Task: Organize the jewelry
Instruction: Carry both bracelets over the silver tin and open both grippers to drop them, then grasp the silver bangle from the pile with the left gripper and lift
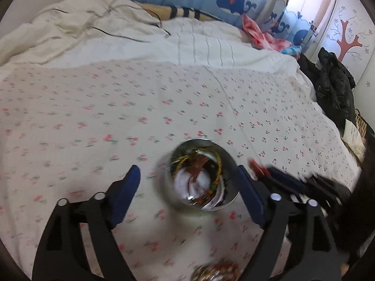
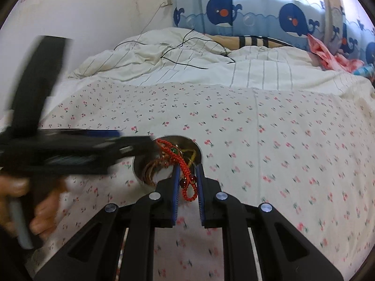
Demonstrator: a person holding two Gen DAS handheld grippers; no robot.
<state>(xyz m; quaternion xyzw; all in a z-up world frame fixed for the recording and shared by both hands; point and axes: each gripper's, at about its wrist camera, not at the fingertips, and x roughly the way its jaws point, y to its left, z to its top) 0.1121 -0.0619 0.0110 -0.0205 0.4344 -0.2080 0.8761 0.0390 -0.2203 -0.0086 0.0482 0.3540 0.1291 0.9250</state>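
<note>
The right gripper point(image 2: 188, 174) is being kept pinched on a red braided cord bracelet point(image 2: 181, 164), low in the frame's centre, its bead ends hanging between the 2 blue pads. The bracelet is trailing up over a round metal tin point(image 2: 198, 151) of jewelry on the cherry-print sheet point(image 2: 281, 140). The left gripper point(image 1: 187, 178) is being held spread wide, empty, its pads flanking the tin point(image 1: 230, 161) at lower centre.

No legible text anywhere — both views perhaps too blurred.
</note>
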